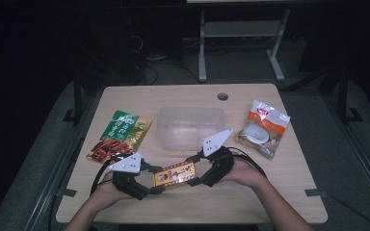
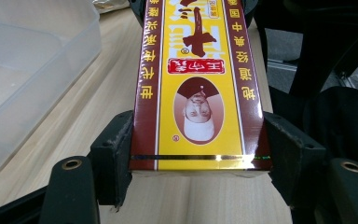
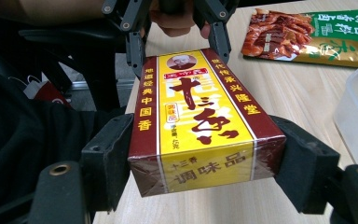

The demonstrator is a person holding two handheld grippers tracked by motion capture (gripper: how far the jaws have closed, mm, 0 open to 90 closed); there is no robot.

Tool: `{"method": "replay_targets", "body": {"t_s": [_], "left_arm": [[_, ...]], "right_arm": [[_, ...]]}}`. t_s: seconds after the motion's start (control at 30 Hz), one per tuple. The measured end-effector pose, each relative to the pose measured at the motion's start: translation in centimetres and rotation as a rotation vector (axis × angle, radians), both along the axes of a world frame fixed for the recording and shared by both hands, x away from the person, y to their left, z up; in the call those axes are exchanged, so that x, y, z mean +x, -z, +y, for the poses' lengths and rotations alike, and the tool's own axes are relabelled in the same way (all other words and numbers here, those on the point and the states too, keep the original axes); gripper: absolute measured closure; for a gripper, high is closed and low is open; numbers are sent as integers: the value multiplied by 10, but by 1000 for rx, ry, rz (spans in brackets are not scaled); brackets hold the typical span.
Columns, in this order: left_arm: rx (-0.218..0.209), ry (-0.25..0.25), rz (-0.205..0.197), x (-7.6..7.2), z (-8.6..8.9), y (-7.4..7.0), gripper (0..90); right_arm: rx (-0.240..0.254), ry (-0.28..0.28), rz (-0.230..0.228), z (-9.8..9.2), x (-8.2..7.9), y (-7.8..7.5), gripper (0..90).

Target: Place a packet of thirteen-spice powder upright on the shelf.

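A person's two tools held a yellow-and-maroon box (image 1: 175,174) between them just above the worktop (image 1: 250,202) near its front edge, in front of a clear tub (image 1: 191,128) at the centre. The left tool (image 1: 147,185) clamped one short end of the box, its jaws flat against both long sides; the right tool (image 1: 197,173) had its jaws set on the opposite end, apparently gripping it as well. A green-and-red pouch (image 1: 119,136) lay towards the left edge, an orange-and-white packet (image 1: 262,128) towards the right. The box looked like light, stiff cardboard under a glossy film wrap, likely slick against the pads, so the firm long sides near either end seemed the safest hold; hard squeezing could dent its walls.
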State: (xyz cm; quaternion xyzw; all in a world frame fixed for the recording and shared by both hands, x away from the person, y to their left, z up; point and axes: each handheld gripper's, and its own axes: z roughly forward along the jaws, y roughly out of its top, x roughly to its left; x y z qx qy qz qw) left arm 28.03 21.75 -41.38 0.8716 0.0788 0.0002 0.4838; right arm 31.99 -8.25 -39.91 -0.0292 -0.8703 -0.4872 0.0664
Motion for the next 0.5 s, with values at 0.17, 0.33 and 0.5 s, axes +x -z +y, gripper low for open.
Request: {"method": "replay_targets", "body": {"t_s": [0.17,0.33,0.5], "left_arm": [[-24,17,27,2,2,3,319],[1,39,44,5,0,10,312],[17,-1,41,5,0,12,229]], "right_arm": [[4,-11,-9,-1,-3,-3,299],[-16,-23,-25,0,-5,-2,314],[-34,-7,-28,0,-5,-2,317]]}}
